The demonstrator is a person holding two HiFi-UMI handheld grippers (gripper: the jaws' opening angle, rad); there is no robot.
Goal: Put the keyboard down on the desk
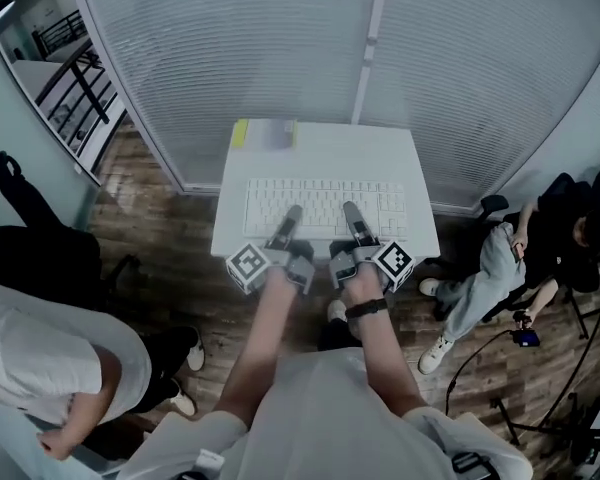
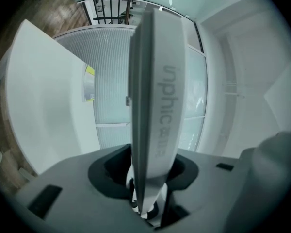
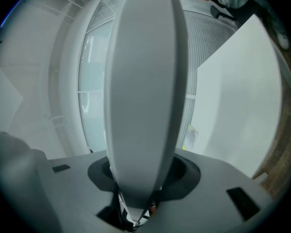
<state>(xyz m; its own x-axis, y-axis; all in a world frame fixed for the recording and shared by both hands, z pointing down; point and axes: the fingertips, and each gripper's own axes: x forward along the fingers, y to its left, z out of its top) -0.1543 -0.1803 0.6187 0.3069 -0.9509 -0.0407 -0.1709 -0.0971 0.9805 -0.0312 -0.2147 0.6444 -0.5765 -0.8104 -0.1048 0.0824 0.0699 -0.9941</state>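
A white keyboard [image 1: 325, 208] lies across the small white desk [image 1: 380, 148], its long side toward me. My left gripper [image 1: 291, 214] grips its near edge left of centre, and my right gripper [image 1: 351, 211] grips the same edge right of centre. In the left gripper view the keyboard [image 2: 157, 96] runs edge-on out of the jaws, with the desk top [image 2: 43, 96] off to one side and a gap between them. The right gripper view shows the same: keyboard [image 3: 143, 91] clamped edge-on, desk [image 3: 237, 110] apart from it. The jaw tips are hidden behind the keyboard.
A yellow-edged pad [image 1: 263, 134] sits at the desk's far left corner. Window blinds [image 1: 280, 38] stand right behind the desk. A seated person [image 1: 510, 258] is at the right, another person [image 1: 50, 358] and a black chair [image 1: 30, 248] at the left, cables [image 1: 540, 368] on the wooden floor.
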